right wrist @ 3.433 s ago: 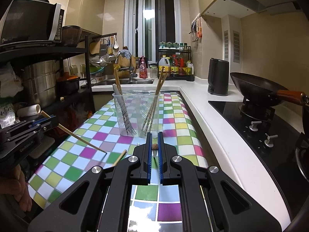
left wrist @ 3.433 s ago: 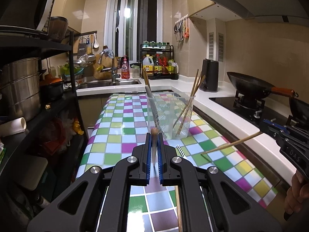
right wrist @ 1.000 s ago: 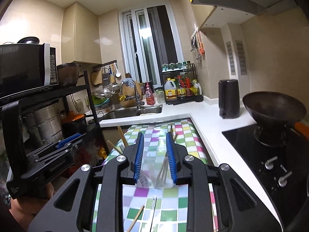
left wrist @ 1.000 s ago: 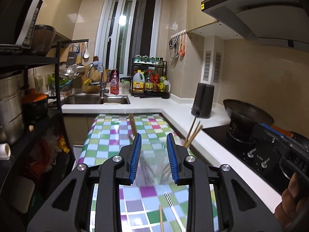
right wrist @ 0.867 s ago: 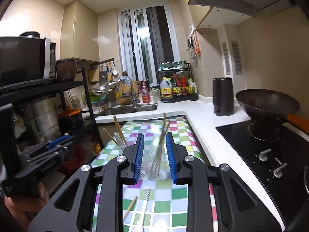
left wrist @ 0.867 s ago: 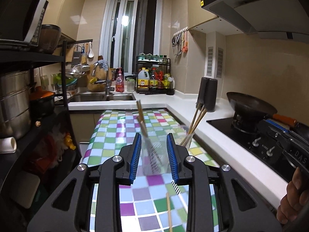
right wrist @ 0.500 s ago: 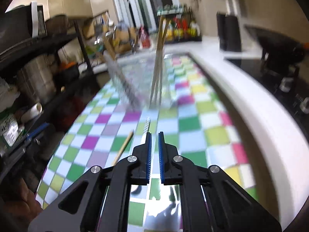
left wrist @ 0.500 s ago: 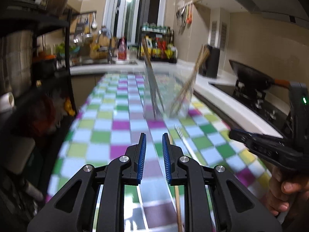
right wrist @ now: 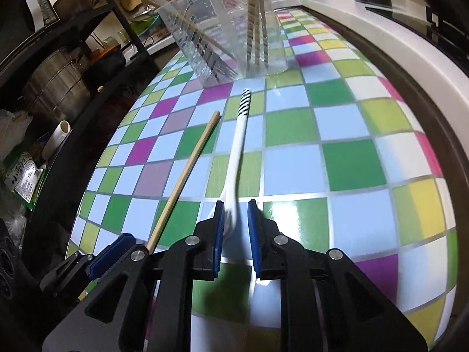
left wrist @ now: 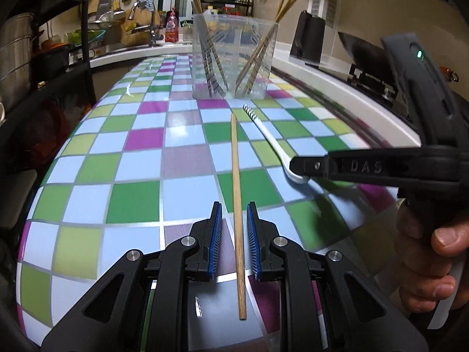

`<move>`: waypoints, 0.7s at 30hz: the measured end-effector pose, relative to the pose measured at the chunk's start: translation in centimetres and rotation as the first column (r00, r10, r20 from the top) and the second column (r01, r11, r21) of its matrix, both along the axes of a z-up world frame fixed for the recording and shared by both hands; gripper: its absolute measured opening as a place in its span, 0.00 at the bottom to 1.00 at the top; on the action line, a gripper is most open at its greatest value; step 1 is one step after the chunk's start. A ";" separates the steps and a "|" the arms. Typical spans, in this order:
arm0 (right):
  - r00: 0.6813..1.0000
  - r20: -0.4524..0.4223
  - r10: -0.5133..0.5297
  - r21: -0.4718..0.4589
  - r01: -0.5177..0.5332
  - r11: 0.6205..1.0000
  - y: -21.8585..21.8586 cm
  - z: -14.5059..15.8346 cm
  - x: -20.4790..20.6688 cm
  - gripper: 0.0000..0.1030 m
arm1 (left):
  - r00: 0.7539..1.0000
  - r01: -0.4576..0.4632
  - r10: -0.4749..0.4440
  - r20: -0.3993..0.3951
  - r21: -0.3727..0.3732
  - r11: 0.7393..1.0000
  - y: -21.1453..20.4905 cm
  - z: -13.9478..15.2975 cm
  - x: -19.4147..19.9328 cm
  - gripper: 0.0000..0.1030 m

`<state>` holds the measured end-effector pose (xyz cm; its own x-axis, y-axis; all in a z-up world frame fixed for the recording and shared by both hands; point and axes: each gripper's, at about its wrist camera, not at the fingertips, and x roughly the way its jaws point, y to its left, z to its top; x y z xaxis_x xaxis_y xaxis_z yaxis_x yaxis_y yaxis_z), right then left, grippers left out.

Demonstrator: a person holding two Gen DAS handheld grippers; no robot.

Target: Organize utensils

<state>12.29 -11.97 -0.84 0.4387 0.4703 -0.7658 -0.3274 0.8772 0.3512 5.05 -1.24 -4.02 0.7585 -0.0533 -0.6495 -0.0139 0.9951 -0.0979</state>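
A wooden chopstick lies on the checked tabletop, pointing at the clear plastic cup that holds several chopsticks and striped utensils. My left gripper straddles the chopstick's near part, with a gap at each blue pad. To the chopstick's right lies a white utensil with a black-striped handle tip. The right gripper is over its near end. In the right wrist view the right gripper has that white utensil between its jaws, which are opening. The chopstick, left gripper and cup also show there.
A dark shelf rack with pots stands along the table's left edge. On the right runs a white counter with a black kettle and a hob with a wok. A hand holds the right gripper's handle.
Both grippers have sunk from above the cup to the tabletop, tilted down and narrowed. The left now straddles the chopstick. The right, nearly shut half a second ago, has widened around the white utensil.
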 end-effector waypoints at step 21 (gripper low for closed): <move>0.999 0.034 -0.023 -0.118 0.027 0.993 -0.6 1.0 0.6 0.20 | 0.988 -0.094 0.083 -0.134 -0.079 0.992 2.5 0.6 4.7 0.17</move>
<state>12.92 -12.53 0.11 0.4749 0.3660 -0.8003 -0.3143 0.9200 0.2342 9.78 1.25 -3.40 0.6723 -0.0486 -0.7387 -0.1199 0.9775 -0.1734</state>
